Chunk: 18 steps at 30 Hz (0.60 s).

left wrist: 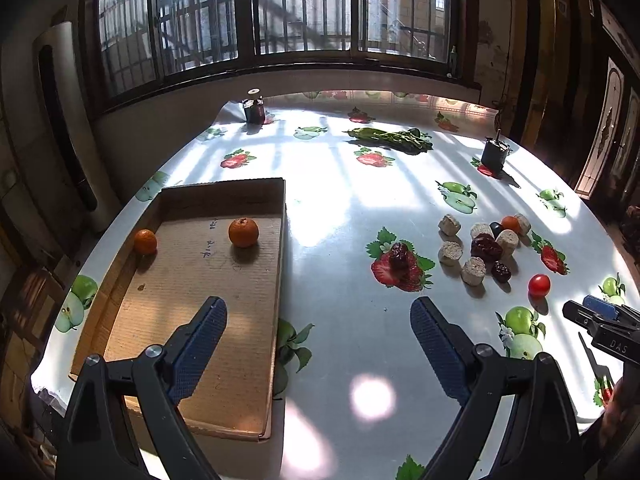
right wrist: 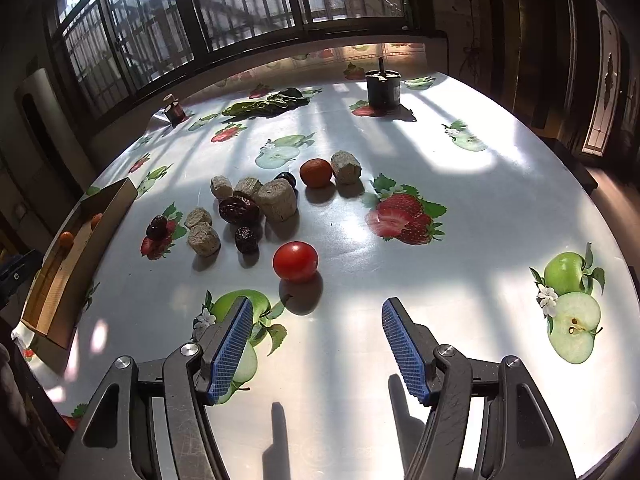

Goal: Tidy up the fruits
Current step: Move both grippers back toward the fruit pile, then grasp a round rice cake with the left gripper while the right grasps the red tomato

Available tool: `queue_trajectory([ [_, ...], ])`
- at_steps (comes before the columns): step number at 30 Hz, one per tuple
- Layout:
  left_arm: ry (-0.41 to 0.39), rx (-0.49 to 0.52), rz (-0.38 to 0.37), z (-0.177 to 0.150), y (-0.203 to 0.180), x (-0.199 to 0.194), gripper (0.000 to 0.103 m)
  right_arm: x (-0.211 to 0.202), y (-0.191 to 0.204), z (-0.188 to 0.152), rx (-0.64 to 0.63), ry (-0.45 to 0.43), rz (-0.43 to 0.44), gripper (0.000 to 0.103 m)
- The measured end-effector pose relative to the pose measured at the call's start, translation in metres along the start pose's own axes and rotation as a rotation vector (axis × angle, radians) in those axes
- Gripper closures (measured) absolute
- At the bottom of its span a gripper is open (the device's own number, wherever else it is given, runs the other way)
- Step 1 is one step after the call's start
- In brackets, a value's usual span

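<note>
A cardboard tray (left wrist: 200,292) lies on the table's left side and holds two oranges (left wrist: 243,232) (left wrist: 145,241). My left gripper (left wrist: 319,312) is open and empty, hovering over the tray's right edge. A cluster of fruit lies to the right: a red tomato (right wrist: 295,261), an orange (right wrist: 316,173), dark dates (right wrist: 239,210) and several beige cork-like chunks (right wrist: 277,200). One date (left wrist: 400,258) lies apart on a printed strawberry. My right gripper (right wrist: 316,312) is open and empty, just short of the tomato. It also shows in the left wrist view (left wrist: 600,316).
The table has a fruit-print cloth (right wrist: 480,200). At the far side lie green leaves (left wrist: 390,139), a dark jar (left wrist: 254,107) and a dark can (right wrist: 383,87). The tray (right wrist: 76,264) sits at the table's left edge. A window lies beyond the table.
</note>
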<state>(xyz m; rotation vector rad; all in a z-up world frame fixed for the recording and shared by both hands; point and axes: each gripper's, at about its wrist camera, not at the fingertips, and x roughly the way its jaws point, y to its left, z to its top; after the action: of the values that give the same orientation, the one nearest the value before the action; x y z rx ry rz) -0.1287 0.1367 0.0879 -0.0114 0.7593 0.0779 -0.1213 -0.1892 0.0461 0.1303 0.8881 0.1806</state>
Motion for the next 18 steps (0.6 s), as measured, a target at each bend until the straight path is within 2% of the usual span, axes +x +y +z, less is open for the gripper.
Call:
queue_trajectory([
  [5,0.061,-0.006,-0.029,-0.004,-0.004,0.021,0.01,0.014,0.011,0.005,-0.035,0.044,0.001,0.032],
  [9,0.098,0.013,-0.107,-0.003,-0.016,0.034,0.01,0.033,0.016,0.018,-0.047,0.112,-0.007,0.032],
  [13,0.119,0.071,-0.189,0.003,-0.043,0.045,0.01,0.054,0.016,0.034,-0.048,0.212,0.006,0.032],
  [15,0.122,0.098,-0.226,0.006,-0.057,0.05,0.012,0.06,0.014,0.04,-0.048,0.232,0.011,0.032],
  [18,0.138,0.142,-0.255,0.015,-0.081,0.066,0.023,0.067,0.014,0.042,-0.073,0.22,-0.016,0.032],
])
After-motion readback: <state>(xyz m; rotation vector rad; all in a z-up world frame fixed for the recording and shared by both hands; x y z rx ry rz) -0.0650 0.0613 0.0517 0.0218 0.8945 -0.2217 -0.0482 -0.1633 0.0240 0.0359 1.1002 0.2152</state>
